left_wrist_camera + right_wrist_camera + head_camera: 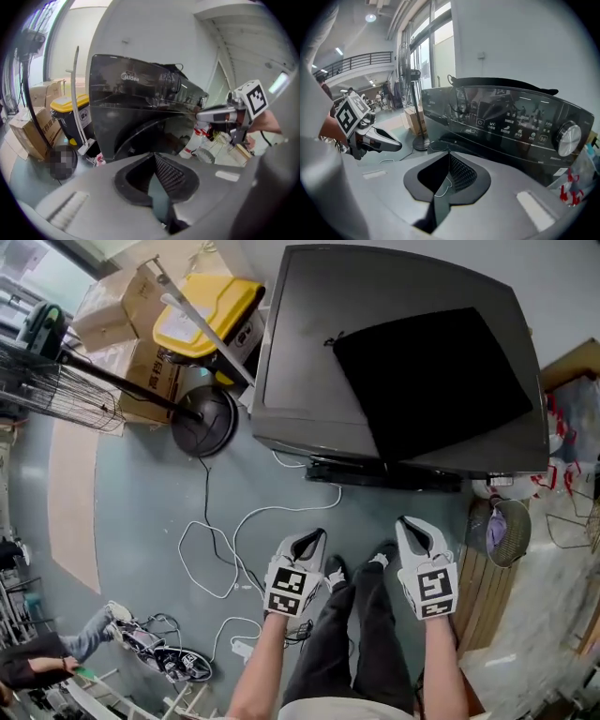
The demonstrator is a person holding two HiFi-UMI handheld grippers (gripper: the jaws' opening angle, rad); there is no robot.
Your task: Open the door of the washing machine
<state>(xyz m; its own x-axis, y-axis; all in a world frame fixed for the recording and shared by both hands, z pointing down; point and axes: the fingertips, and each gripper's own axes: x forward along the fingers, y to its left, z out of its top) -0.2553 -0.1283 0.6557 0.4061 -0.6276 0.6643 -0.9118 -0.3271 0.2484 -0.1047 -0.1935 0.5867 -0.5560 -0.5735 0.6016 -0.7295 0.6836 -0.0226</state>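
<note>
A dark grey front-loading washing machine (309,352) fills the top of the head view, with a black cloth (431,381) lying on its top. Its round door (150,136) sits shut on the front, seen in the left gripper view. The control panel with a silver dial (566,138) shows in the right gripper view. My left gripper (314,538) and right gripper (405,526) hang side by side above the floor, a short way in front of the machine, both pointing at it. Each is shut with nothing between its jaws. Neither touches the machine.
A standing fan's round base (204,423) and its pole stand left of the machine, beside a yellow-lidded bin (202,310) and cardboard boxes (150,371). White cable (216,549) loops over the floor on my left. A mesh basket (506,531) sits on the right.
</note>
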